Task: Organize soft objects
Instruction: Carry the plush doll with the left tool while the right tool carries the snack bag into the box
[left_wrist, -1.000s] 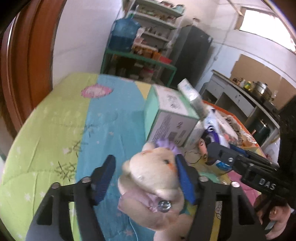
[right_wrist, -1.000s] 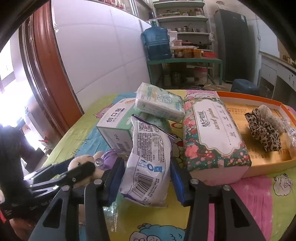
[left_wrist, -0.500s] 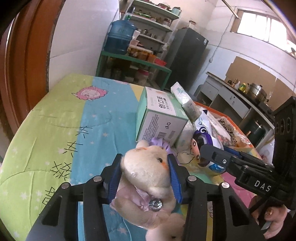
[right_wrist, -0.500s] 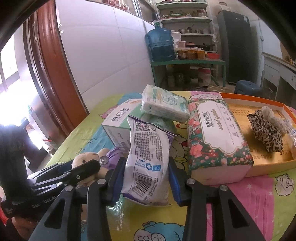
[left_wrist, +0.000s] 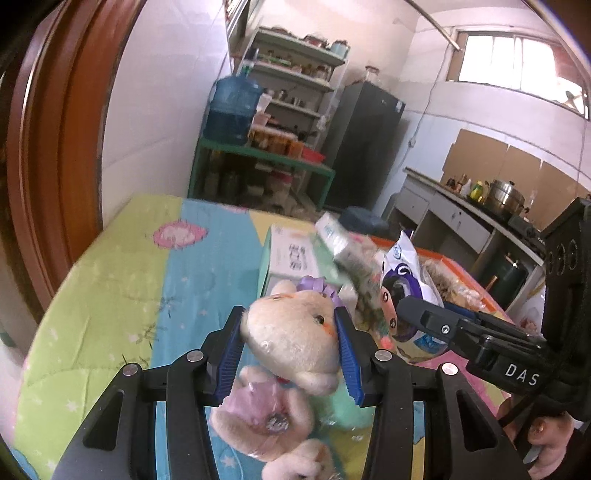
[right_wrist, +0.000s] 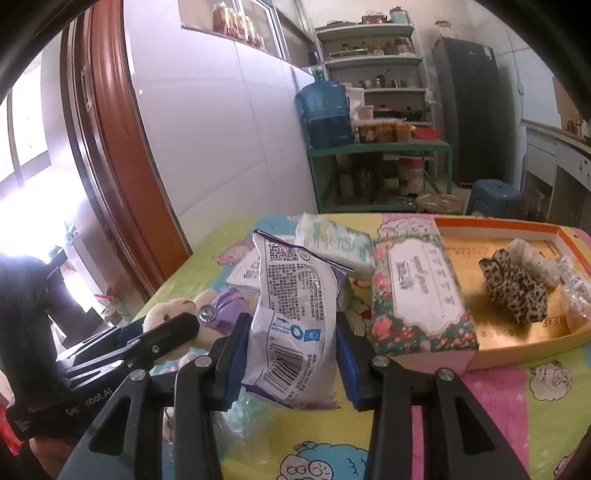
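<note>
My left gripper (left_wrist: 290, 345) is shut on the head of a beige plush toy (left_wrist: 291, 338) in a purple dress, lifted above the cloth; its body hangs below. The toy also shows in the right wrist view (right_wrist: 173, 314). My right gripper (right_wrist: 291, 354) is shut on a white and purple plastic packet (right_wrist: 295, 317), held upright off the table. The packet also shows in the left wrist view (left_wrist: 410, 295). An orange tray (right_wrist: 517, 343) at the right holds a leopard-print soft item (right_wrist: 513, 288) and a pale fuzzy one (right_wrist: 532, 258).
A floral tissue pack (right_wrist: 417, 295) lies beside the tray. A green and white box (left_wrist: 291, 258) and a soft wipes pack (right_wrist: 336, 240) lie behind the packet. The table has a colourful cartoon cloth (left_wrist: 129, 280). A wooden door frame (right_wrist: 110, 147) stands at the left.
My left gripper closed on the plush toy's head and lifted it. My right gripper closed on the packet and raised it upright. Both views tilted up.
</note>
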